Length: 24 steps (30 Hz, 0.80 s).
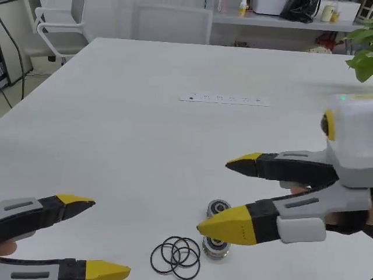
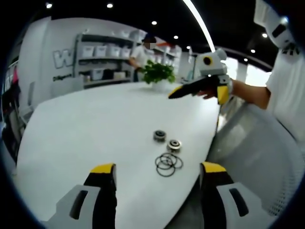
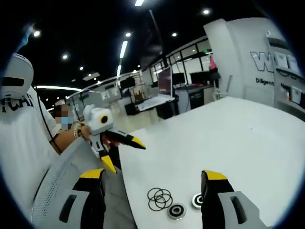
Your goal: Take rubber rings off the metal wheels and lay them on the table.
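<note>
Two small metal wheels stand near the white table's (image 1: 116,116) front edge, one (image 1: 218,206) in full sight, the other (image 1: 214,247) half hidden behind my right gripper's lower finger. Several loose black rubber rings (image 1: 176,256) lie overlapping just left of them. My right gripper (image 1: 234,192) hovers open above the wheels, touching nothing. Low at the left my left gripper (image 1: 105,236) is open and holds nothing. The left gripper view has the rings (image 2: 167,163) ahead of the open jaws, the wheels (image 2: 160,135) (image 2: 174,145) beyond. In the right gripper view the rings (image 3: 159,198) and wheels (image 3: 177,210) (image 3: 198,200) lie between the jaws.
A white power strip (image 1: 224,99) lies mid-table. A white chair (image 1: 172,23) stands at the far edge, and a green plant (image 1: 362,55) at the right. The table edge runs close to the rings (image 2: 209,138). A person stands by the shelves (image 2: 143,50).
</note>
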{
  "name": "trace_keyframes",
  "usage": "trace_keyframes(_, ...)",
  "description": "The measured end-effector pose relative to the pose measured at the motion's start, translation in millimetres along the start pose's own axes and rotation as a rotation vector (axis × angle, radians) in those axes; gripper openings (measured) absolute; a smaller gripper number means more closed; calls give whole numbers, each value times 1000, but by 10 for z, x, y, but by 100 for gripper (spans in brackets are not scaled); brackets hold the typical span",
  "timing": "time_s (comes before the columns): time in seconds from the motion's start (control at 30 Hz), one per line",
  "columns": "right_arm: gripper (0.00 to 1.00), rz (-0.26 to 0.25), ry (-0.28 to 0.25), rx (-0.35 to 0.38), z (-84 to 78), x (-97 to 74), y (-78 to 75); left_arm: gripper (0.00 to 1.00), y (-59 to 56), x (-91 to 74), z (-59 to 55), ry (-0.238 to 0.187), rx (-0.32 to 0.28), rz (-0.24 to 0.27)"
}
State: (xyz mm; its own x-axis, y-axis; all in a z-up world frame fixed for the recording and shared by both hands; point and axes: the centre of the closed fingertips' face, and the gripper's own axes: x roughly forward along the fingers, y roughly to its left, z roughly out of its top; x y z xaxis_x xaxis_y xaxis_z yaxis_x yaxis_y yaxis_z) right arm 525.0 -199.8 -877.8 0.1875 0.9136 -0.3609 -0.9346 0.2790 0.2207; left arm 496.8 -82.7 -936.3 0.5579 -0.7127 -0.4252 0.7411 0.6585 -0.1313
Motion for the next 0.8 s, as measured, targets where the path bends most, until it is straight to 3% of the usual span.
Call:
trace_keyframes(0.13,88,-21,-40,-13,-18,-180,-40,76,49,-23,-5,-3,-4,18)
trace_keyframes(0.3,97,-87,-96,11,-72,-416,-142,78,111,-72,22,-20,-9,39)
trace_keyframes(0.6,99,-209,-128,49,-299,-787,-342,79,154,-113,-11,-43,-34,59)
trace_keyframes(0.8,99,-270,-121,91,-504,-872,-453,79,175,-121,-81,-30,-44,68)
